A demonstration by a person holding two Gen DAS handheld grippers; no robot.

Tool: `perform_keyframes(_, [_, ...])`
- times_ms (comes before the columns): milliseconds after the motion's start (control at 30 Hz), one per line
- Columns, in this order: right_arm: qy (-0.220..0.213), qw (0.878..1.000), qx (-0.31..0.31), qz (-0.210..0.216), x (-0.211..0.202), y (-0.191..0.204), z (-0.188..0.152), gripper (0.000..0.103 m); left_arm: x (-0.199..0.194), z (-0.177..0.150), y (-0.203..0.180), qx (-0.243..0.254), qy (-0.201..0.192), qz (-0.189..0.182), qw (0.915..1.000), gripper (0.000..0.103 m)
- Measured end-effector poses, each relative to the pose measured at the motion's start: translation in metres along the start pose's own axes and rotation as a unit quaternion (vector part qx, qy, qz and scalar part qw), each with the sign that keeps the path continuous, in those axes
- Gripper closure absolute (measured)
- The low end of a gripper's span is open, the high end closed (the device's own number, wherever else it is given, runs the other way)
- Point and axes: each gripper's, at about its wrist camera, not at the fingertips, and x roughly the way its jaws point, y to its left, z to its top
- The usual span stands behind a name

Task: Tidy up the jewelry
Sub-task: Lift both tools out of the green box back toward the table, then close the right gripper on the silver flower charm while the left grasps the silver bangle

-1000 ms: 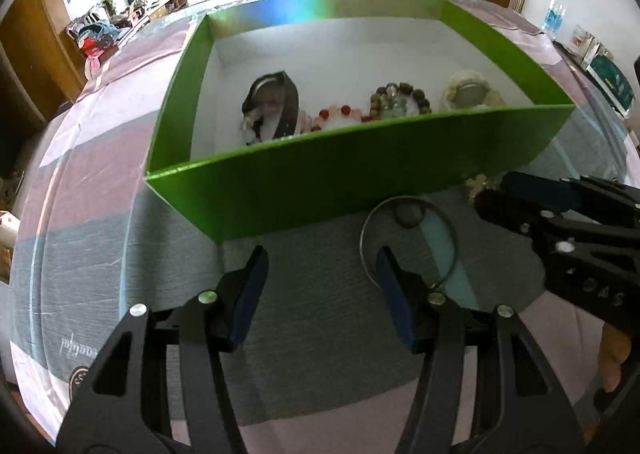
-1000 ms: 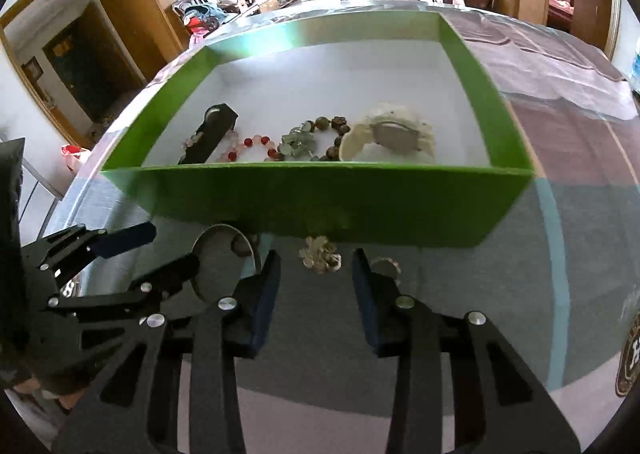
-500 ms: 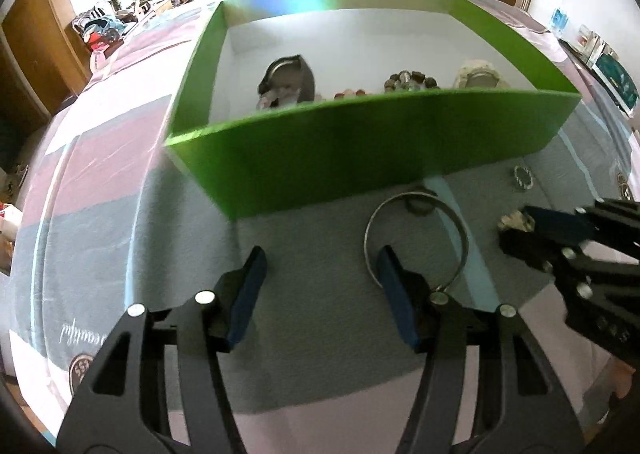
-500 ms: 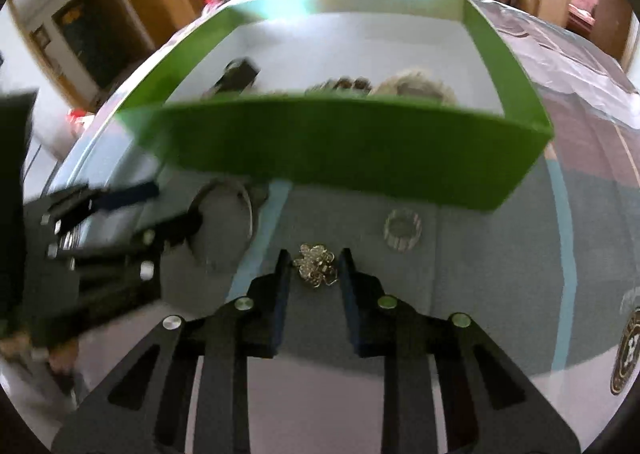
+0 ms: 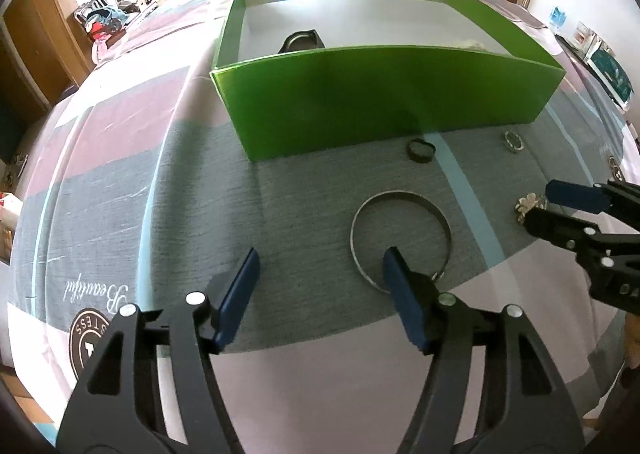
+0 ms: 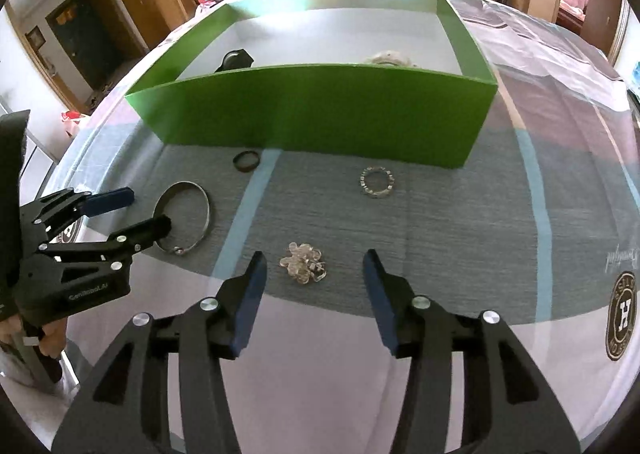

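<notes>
The right gripper (image 6: 314,268) stands open over the cloth-covered tabletop (image 6: 460,222), its jaws having just been opening, with the crystal flower brooch (image 6: 304,263) lying loose between them, nearer the left pad and touched by neither. The brooch sits toward the table's near edge, well short of the green box (image 6: 320,110), whose near wall runs crosswise ahead. The left gripper (image 5: 320,274) is also open and has just been widening; its right fingertip (image 5: 394,258) stands inside the silver bangle (image 5: 400,238), which lies flat. The dark ring (image 6: 246,161) and the beaded ring (image 6: 376,182) lie close by the box wall. Judged from this layout, the right hand is nearer the brooch.
</notes>
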Motion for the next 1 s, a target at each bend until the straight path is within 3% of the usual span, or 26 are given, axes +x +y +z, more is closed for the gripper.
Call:
perform_keyframes(333, [-0.011, 0.998, -0.026, -0.062, 0.008, 0.007, 0.0, 0.053, 0.001, -0.002, 0.003, -0.006, -0.004, -0.003, 1.0, 0.032])
perform_keyframes(467, [-0.013, 0.997, -0.005, -0.078, 0.007, -0.004, -0.003, 0.053, 0.0, -0.002, 0.004, -0.007, -0.003, -0.003, 1.0, 0.033])
perform_keyframes(700, [-0.015, 0.996, 0.005, -0.084, 0.009, -0.01, -0.005, 0.045, -0.001, -0.004, 0.003, -0.008, -0.004, 0.001, 1.0, 0.034])
perform_keyframes(1000, [-0.015, 0.998, 0.004, -0.062, 0.004, -0.001, -0.01, 0.045, -0.003, -0.005, 0.002, -0.006, -0.005, 0.008, 0.9999, 0.034])
